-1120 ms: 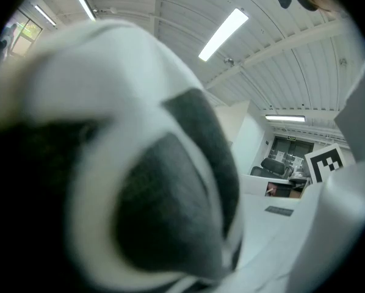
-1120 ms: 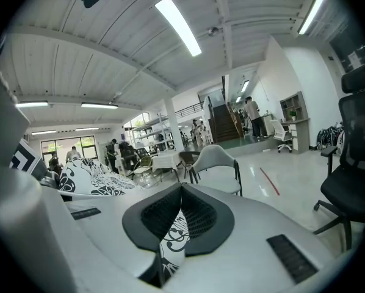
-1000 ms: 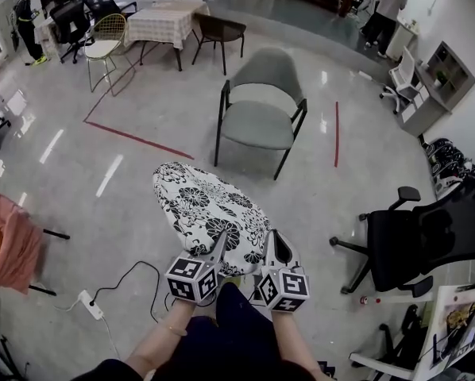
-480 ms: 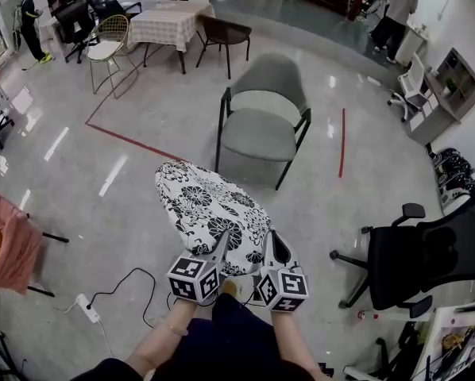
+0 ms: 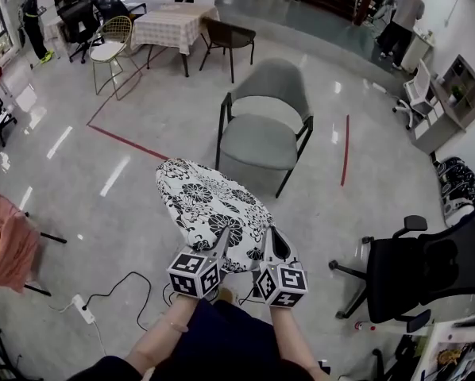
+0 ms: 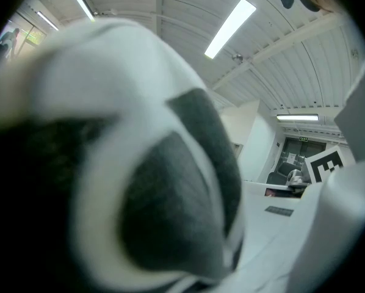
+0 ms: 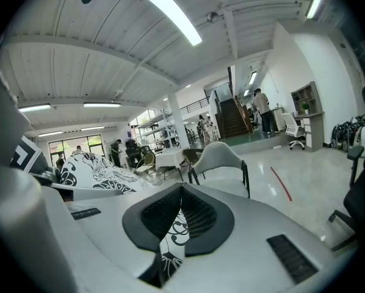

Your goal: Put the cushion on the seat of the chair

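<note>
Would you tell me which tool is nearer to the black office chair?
Right. The right tool grips the cushion on the office chair's side; the left tool is beyond it.

Glossy grey floor (image 5: 142,157) with red tape lines (image 5: 345,151). Table with checked cloth (image 5: 167,24) at back, gold wire chair (image 5: 110,42) and dark chair (image 5: 228,36) beside it. Black office chair (image 5: 428,264) at right. White power strip (image 5: 83,309) with black cable on floor, lower left. Ribbed white ceiling (image 7: 109,47), strip lights (image 7: 172,14) lit.
</note>
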Available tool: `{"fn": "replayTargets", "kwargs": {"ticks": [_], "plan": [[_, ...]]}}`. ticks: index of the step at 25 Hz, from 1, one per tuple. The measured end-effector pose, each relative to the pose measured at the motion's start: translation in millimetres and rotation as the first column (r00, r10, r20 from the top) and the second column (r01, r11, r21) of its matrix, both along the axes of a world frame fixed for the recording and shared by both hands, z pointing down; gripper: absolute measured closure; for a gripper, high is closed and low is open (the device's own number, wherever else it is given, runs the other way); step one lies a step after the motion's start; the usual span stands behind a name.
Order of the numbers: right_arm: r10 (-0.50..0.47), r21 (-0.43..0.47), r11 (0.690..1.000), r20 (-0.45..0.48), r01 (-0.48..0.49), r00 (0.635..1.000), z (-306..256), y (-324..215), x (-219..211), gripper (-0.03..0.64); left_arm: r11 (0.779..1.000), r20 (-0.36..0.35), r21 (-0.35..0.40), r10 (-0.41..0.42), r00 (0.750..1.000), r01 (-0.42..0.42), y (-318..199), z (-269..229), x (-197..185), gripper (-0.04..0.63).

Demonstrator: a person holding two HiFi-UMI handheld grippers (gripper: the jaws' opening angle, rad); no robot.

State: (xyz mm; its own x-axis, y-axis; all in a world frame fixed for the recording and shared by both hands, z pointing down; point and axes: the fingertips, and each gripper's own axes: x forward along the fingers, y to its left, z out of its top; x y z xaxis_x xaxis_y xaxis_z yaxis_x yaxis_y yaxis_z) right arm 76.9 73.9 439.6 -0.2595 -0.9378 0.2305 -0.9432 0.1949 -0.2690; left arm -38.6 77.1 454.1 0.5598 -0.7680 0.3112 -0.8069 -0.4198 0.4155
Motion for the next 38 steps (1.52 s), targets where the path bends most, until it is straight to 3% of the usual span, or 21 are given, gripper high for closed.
{"fn": "replayTargets", "kwargs": {"ticks": [16, 38], "plan": [[0.004, -0.022, 1.000, -0.002, -0.004, 1.000, 12, -36, 14, 0.624, 1.000, -0.001, -0.019, 0.005, 1.000, -0.005, -40, 15, 11, 0.569], [0.069, -0.064, 0.996, 0.002, -0.068, 0.998, 13, -185, 36, 0.624, 0.995, -0.025, -0.048, 0.086, 0.996, -0.087, -203, 11, 42, 0.569]]}}
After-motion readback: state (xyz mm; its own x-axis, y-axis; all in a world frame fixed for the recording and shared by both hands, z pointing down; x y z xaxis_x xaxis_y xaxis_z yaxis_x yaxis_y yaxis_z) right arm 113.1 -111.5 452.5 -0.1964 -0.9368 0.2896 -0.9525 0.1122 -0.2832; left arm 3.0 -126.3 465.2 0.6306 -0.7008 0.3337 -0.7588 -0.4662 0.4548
